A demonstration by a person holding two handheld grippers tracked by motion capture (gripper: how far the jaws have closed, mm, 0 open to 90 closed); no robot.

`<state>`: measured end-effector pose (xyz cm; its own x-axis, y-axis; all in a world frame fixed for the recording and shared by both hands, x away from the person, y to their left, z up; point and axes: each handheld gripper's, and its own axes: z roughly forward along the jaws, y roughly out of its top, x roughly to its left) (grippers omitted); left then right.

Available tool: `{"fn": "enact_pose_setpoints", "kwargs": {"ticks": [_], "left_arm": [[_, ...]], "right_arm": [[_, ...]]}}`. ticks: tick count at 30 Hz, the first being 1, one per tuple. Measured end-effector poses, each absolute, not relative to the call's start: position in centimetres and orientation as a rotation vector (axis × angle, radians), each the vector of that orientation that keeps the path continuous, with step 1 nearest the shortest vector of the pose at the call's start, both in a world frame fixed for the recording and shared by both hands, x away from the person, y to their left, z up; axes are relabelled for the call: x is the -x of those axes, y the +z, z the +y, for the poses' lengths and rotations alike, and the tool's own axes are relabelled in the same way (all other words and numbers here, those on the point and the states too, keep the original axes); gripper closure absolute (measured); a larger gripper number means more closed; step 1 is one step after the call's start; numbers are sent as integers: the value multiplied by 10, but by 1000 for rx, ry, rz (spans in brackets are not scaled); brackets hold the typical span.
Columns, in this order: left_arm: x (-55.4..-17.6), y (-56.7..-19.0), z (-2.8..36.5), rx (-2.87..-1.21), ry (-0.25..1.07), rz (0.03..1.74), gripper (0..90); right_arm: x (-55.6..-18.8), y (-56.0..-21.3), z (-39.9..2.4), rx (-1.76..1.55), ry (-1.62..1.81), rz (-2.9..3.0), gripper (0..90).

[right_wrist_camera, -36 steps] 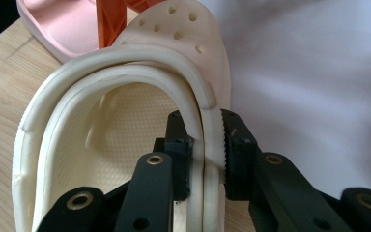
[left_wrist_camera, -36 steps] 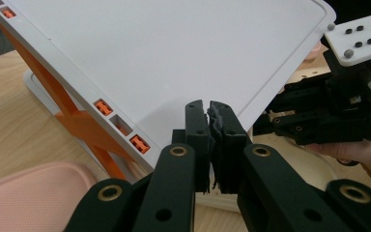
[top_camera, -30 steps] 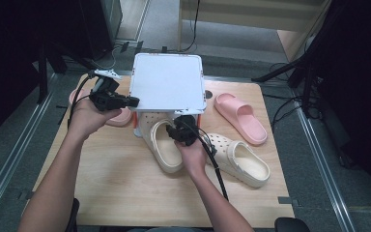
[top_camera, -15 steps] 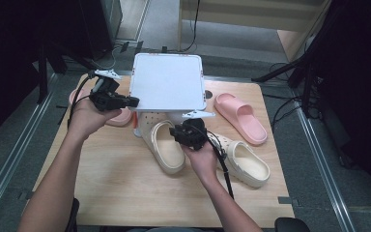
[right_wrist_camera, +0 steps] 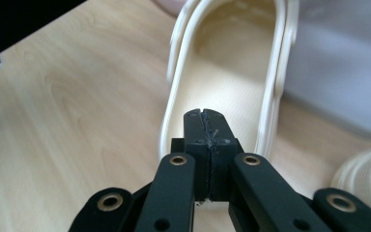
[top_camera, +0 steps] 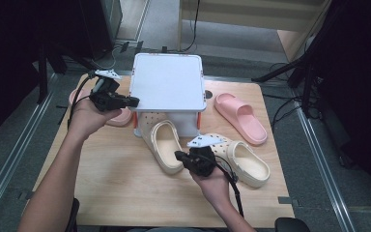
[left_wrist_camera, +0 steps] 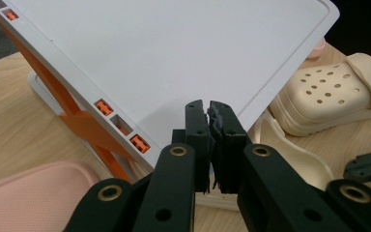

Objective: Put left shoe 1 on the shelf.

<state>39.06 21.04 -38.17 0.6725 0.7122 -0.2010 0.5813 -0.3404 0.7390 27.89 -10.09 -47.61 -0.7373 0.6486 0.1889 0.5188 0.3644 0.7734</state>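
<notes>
I am holding the white storage box's lid (top_camera: 168, 82) tilted up by its corner with my left gripper (top_camera: 131, 101), its jaws pinched on that stiff, light, rather slick edge. The cream clog (top_camera: 163, 145) is lying on the table (top_camera: 101, 169) half under the lid, and it looks soft, light and springy. My right gripper (top_camera: 178, 155) is hovering at its heel with jaws pressed together on nothing, having just been closing; I judge the heel rim the place to pinch.

The white box (top_camera: 168, 89) hides the cream clog's (top_camera: 163, 145) toe
</notes>
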Motion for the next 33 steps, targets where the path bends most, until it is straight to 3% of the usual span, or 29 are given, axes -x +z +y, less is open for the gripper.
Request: {"fn": "enact_pose_setpoints", "kwargs": {"ticks": [7,16,33], "left_arm": [[-390,-382,210,-2051,205,992,868],[-390,-382,210,-2051,214,980,871],[-390,-383,210,-2050,211,981,873]], "right_arm": [[-257,-498,-112,-1034,1305,2487,900],[-257,-512,-108,-977,1223,2517,900],[-264,-510,-90,-948,1240,2514,900]]}}
